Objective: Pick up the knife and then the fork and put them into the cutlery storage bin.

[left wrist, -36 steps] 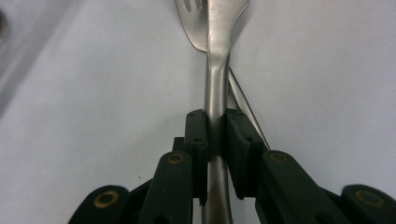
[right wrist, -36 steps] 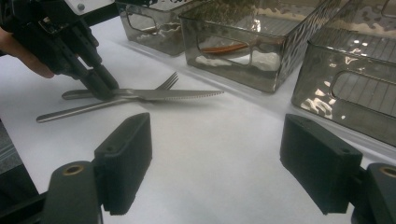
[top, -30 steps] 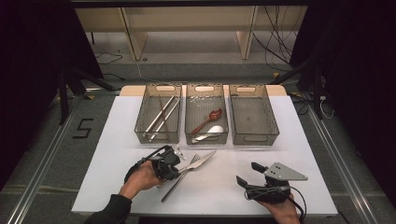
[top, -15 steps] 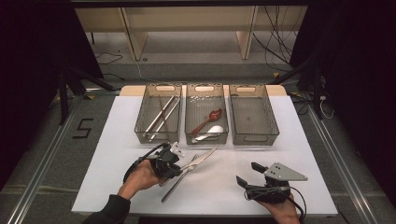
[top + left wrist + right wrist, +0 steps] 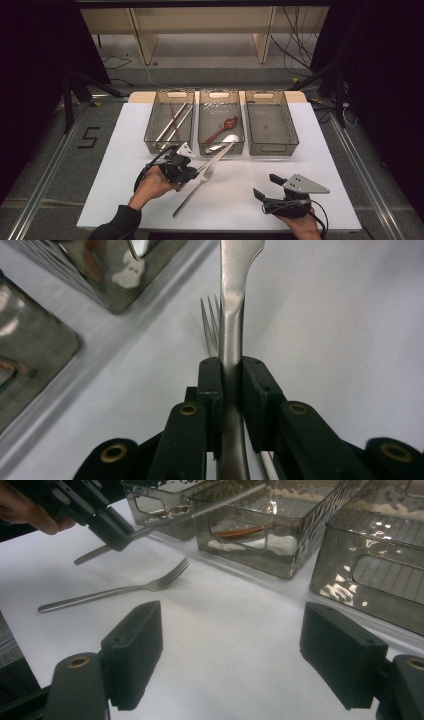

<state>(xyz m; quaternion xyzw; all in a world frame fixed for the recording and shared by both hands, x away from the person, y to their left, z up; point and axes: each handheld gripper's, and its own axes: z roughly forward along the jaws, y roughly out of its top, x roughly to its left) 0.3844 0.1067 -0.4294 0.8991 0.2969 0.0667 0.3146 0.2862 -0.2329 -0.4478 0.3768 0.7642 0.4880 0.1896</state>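
High view: a white table w/ three clear smoky plastic bins in a row across the centre of the frame. The left bin (image 5: 170, 122) is holding long metal rods, maybe chopsticks; the middle bin (image 5: 221, 122) is holding a reddish-brown spoon (image 5: 221, 129) and a pale spoon (image 5: 226, 141); the right bin (image 5: 271, 122) is at centre right. At lower left, the left gripper (image 5: 196, 170) is clamping a table knife (image 5: 216, 157), blade pointing up-right toward the middle bin's near wall, knife lifted off the table. A fork (image 5: 194, 190) is lying on the table just below it, tines toward the knife. At lower right, the right gripper (image 5: 266, 187) is sitting low by the table w/ its jaws apart, nothing between them.

Left gripper view: the two black jaws are pressing together on the knife's handle at centre frame; the steel is plain, smooth and shiny, narrowing where it meets the blade at the top. The fork's tines are peeking out to the left behind it.

Right gripper view: the jaws are standing wide at lower left and lower right, the fork (image 5: 115, 591) lying whole at centre left, the left gripper and knife at upper left, and the bins' cut-out handles along the top.

Writing: a black "5" (image 5: 88, 138) marked on the floor at the high view's left edge.
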